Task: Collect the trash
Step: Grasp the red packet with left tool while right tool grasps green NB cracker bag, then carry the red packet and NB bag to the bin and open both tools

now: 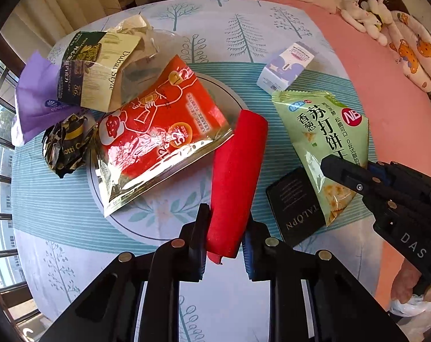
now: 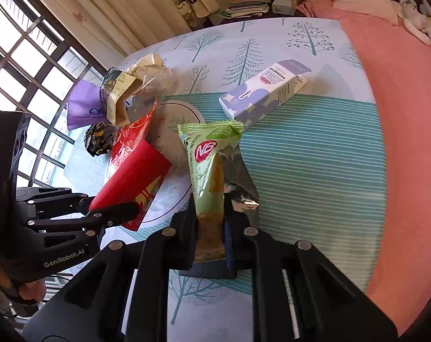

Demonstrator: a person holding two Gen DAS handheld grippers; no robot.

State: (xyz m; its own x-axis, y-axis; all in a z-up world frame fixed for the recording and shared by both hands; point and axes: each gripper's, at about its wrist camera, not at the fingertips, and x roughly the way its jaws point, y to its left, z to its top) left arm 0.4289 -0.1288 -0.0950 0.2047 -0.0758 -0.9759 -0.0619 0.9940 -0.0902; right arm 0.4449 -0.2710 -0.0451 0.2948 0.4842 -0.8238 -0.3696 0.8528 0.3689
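Trash lies scattered over the tablecloth [image 1: 244,42]. Left wrist view: left gripper [image 1: 225,228] pinches the red packet [image 1: 238,171] at its near end; lift it straight up, clear of the red foil bag [image 1: 158,131]. Right wrist view: right gripper [image 2: 211,213] clamps the green cracker wrapper [image 2: 208,165]; keep the grip firm, since the thin film could slip.

the left tongs [image 1: 225,238] pinch a red sleeve [image 1: 236,171] above the tree-print tabletop [image 1: 244,28]; right tongs [image 1: 339,171] grip a green cracker packet [image 1: 326,131] beside a red foil bag [image 1: 158,131].
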